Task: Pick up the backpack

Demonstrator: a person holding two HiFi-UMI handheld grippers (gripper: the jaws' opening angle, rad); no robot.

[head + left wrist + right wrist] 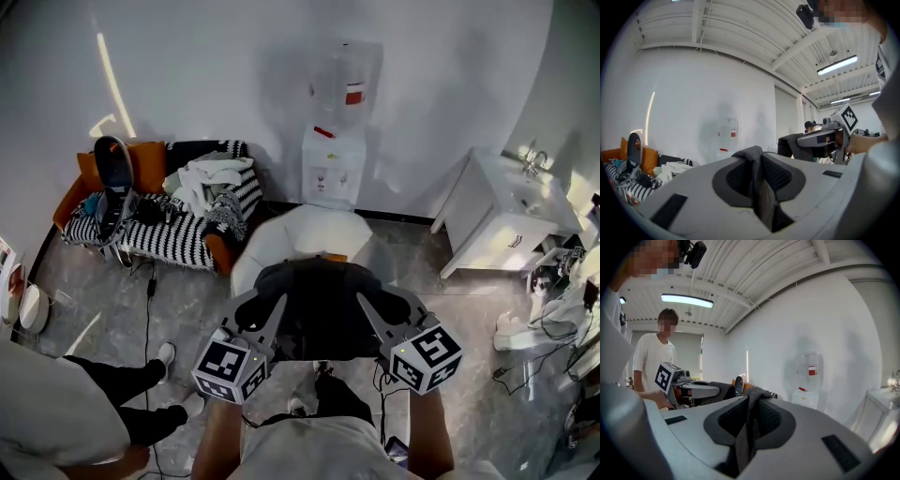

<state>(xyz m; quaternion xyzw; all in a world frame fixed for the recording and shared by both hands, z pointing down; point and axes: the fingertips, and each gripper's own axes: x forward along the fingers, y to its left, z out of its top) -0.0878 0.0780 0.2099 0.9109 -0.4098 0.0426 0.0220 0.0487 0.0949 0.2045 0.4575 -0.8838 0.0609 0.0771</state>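
Observation:
The black backpack (pixel 323 305) hangs in front of me, stretched between both grippers above a white round seat (pixel 281 244). My left gripper (pixel 251 314) is shut on a fold of the bag's dark grey fabric (pixel 758 185) at its left edge. My right gripper (pixel 386 307) is shut on a like fold (pixel 749 423) at the right edge. In the left gripper view the bag's body (pixel 790 144) shows beside the right gripper (pixel 820 139). The right gripper view shows the left gripper (pixel 693 391) across the bag (pixel 723 389).
A striped sofa (pixel 173 239) with clothes and an orange cushion stands at the back left. A water dispenser (pixel 334 159) is against the wall, a white sink cabinet (pixel 502 220) at the right. Another person (pixel 66 412) stands close at my left. Cables lie on the floor (pixel 148 300).

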